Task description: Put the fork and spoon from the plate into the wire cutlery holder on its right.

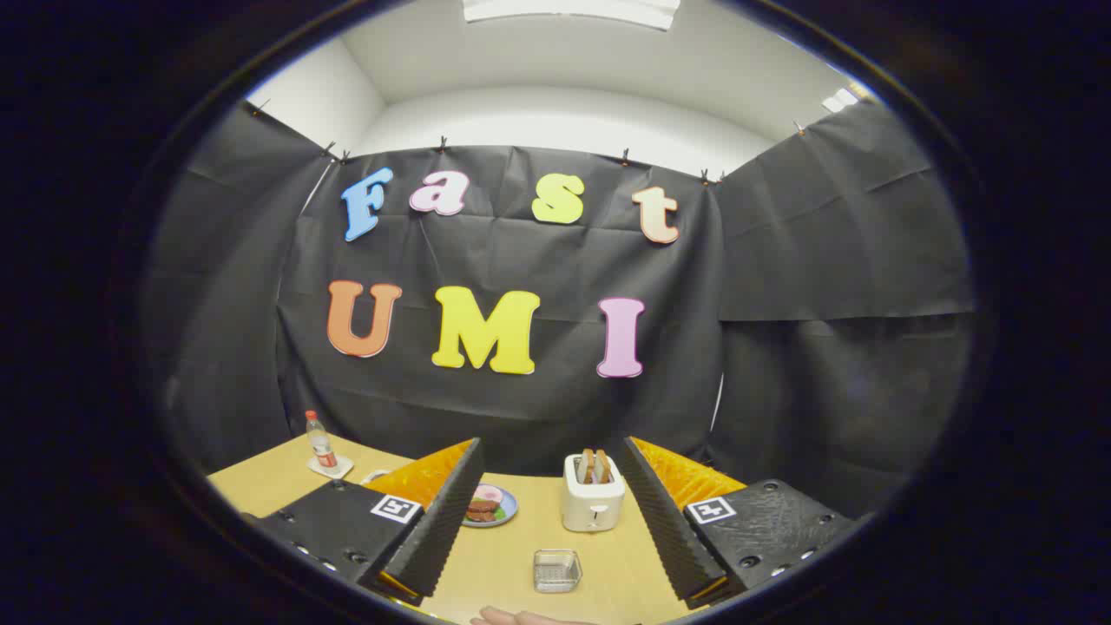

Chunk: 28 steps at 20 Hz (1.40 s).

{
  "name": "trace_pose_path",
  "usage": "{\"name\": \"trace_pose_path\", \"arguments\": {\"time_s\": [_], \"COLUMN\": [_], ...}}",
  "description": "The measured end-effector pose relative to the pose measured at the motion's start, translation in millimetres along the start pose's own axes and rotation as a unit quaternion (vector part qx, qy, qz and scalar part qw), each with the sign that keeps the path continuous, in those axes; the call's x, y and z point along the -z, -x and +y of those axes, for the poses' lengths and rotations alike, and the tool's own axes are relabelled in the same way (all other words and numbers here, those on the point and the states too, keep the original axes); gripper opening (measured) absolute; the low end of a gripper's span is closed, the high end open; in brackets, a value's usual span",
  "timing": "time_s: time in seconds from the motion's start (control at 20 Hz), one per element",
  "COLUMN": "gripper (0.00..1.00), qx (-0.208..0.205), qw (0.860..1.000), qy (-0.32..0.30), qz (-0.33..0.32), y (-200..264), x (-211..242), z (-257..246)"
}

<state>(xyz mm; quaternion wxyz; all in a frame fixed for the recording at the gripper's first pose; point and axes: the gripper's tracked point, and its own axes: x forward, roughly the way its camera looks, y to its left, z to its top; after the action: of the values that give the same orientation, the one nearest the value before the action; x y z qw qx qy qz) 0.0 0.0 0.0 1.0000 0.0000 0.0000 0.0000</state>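
Gripper view: claw [547, 521] held wide open above the table [269, 486], nothing btwn the fingers, nothing gripped. Each finger body carries a square b/w marker tag; pattern only, no readable text.

Wire cutlery holder [556, 570] sits on the table in the gap btwn the fingers, nearest thing to the cam, upright, looks empty as far as can be told. Fork and spoon: can't make them out at this res.

Plate [492, 506] w/ food (pinkish + dark pieces, bit of green) lies just beyond the holder, partly hidden behind the left finger, apart from the holder.

White toaster [593, 505] stands beyond the holder, just beside the right finger, 2 bread slices upright in its slots. Small dark mark on its front, too small to read.

Far table corner, beyond the left finger: plastic bottle [320, 441] w/ red label, standing on a light coaster-like mat. Label text illegible. A pale rounded item next to it, mostly hidden by the finger, can't ID.

Part of a person's hand [521, 617] shows right under the holder, closest to the cam.
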Motion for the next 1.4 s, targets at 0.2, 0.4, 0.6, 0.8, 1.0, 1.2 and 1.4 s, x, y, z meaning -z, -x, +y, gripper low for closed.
{"name": "trace_pose_path", "arguments": {"time_s": [0.2,0.4,0.6,0.8,1.0,1.2,1.4], "gripper": [0.95,0.95,0.95,0.95,0.95,0.96,0.95], "qx": [0.007,0.003,-0.007,-0.027,-0.042,-0.064,-0.087], "qw": [1.000,0.999,0.998,0.996,0.993,0.985,0.973], "qy": [0.002,0.017,0.035,0.051,0.051,0.051,0.045], "qz": [0.017,0.029,0.044,0.066,0.100,0.153,0.208], "y": [-6.5,-11.1,-14.7,-24.2,-47.2,-68.2,-78.4], "x": [10.3,23.6,40.2,67.2,106.5,157.8,206.5], "z": [9.6,32.7,62.0,98.6,139.3,189.3,232.9]}}
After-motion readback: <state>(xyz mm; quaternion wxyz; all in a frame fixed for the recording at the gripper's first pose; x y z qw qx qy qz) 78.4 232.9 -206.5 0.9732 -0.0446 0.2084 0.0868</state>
